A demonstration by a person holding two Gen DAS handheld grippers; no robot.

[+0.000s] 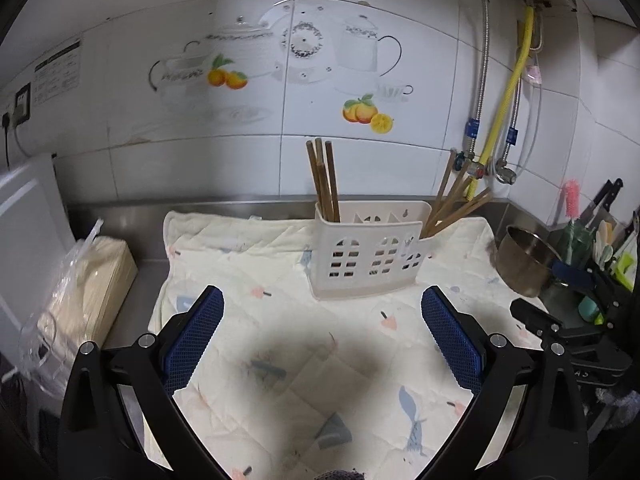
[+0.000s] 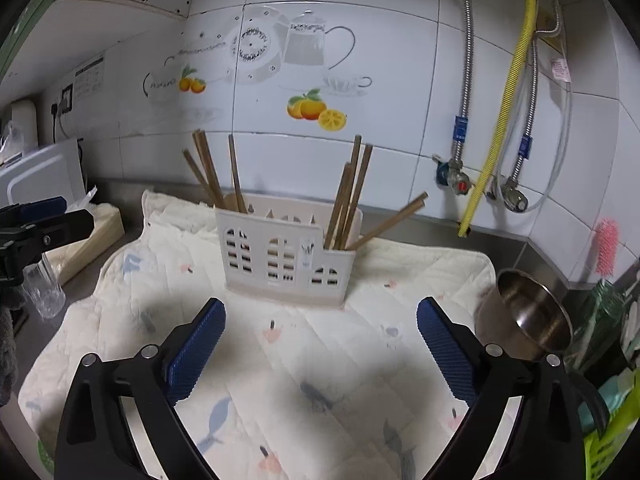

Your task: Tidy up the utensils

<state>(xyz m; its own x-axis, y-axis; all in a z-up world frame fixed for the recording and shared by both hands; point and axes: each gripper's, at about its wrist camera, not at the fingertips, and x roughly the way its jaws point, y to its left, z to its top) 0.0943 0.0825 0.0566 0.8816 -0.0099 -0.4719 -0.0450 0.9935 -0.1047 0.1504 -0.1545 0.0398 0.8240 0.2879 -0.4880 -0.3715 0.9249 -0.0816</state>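
A white plastic utensil holder (image 1: pixel 370 254) (image 2: pixel 286 254) with window-shaped cutouts stands on a pale quilted cloth (image 1: pixel 280 360) (image 2: pixel 280 360). Several brown wooden chopsticks stand in its left compartment (image 1: pixel 324 178) (image 2: pixel 214 172) and several more lean out of its right compartment (image 1: pixel 456 200) (image 2: pixel 352 196). My left gripper (image 1: pixel 322 308) is open and empty, held over the cloth in front of the holder. My right gripper (image 2: pixel 320 320) is open and empty, also in front of the holder. The right gripper shows at the right edge of the left wrist view (image 1: pixel 560 328); the left gripper shows at the left edge of the right wrist view (image 2: pixel 44 226).
A steel bowl (image 1: pixel 524 260) (image 2: pixel 528 316) lies tipped at the cloth's right edge. Beyond it stand a pink bottle brush (image 2: pixel 606 246), knives and bottles. A bagged beige box (image 1: pixel 92 280) sits left of the cloth, with a clear glass (image 2: pixel 44 288) nearby. Tiled wall with hoses behind.
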